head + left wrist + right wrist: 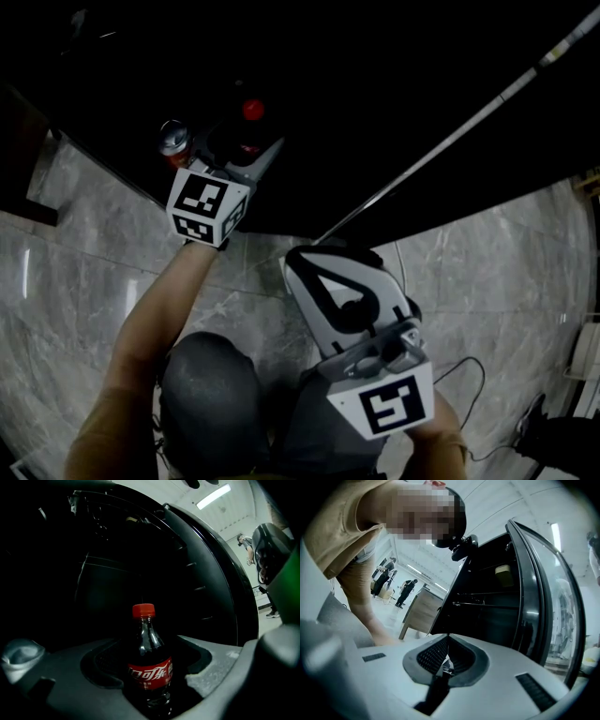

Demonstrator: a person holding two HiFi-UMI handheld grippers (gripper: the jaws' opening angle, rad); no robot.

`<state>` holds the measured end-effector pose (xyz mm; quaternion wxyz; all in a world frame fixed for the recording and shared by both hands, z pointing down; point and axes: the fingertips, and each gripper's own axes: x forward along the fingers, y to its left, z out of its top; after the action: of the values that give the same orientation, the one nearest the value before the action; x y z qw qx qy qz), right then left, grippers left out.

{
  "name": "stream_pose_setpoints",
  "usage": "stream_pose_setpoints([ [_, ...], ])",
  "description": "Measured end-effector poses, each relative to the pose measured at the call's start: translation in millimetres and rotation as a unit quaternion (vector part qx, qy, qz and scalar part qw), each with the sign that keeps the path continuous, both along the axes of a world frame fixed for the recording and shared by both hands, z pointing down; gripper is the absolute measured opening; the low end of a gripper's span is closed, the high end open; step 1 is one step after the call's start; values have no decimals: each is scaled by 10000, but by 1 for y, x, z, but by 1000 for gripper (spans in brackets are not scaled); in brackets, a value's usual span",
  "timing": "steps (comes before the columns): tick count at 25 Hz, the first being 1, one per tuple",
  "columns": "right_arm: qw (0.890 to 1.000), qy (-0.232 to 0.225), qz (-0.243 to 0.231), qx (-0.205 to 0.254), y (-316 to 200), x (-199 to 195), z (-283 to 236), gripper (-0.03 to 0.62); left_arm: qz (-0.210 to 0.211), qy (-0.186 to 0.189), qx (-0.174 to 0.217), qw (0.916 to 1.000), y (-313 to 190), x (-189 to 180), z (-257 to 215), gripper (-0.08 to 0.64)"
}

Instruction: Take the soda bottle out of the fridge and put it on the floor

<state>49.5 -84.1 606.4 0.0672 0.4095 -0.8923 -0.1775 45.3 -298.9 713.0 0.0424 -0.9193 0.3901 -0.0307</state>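
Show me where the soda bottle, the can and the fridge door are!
soda bottle (150, 672), left gripper view, on its red label.
can (173, 138), head view, on its silver top.
fridge door (548, 597), right gripper view, on its see-through pane.

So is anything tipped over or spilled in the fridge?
Nothing stands out. The soda bottle stands upright with its red cap on, and the can beside it seems upright too. No spill shows, though the fridge is dark.

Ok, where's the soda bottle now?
Head view, upper left: the red-capped dark plastic soda bottle stands in the fridge between the left claw's jaws, beside a red can.
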Motion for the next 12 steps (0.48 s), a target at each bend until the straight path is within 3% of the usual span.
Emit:
stream_pose_setpoints([
  [6, 10000, -7, -50, -4, 4, -1, 0, 2, -30, 110, 39, 9999, 4, -4, -3, 307],
  [12, 9999, 46, -86, 74, 7, 2, -2, 2, 313, 246, 146, 9991, 27, 5, -5, 305],
])
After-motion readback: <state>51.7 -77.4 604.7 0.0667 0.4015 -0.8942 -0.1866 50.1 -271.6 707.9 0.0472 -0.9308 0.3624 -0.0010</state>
